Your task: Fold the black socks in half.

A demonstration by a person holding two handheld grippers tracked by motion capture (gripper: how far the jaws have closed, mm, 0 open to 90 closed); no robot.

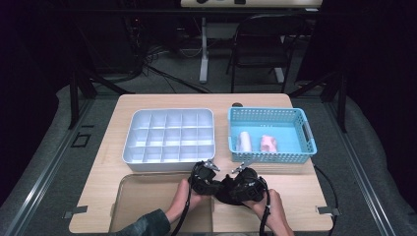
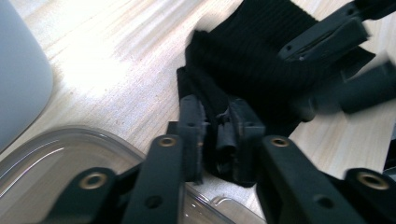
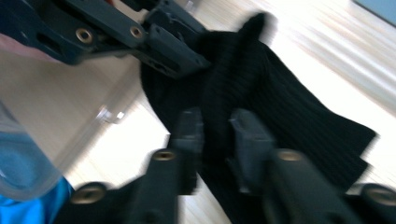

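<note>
Wooden surface, dark room behind. Black ribbed cloth lies at near edge between both hands. Left hand-held gripper pinches a fold; right hand-held gripper straddles cloth, pads apparently not pressing. Step looks like folding or rolling. Next: right needs firm bite.

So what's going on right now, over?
Left gripper pinching the black cloth's edge. Right gripper straddling it, grip unclear. Clear box close by.
</note>
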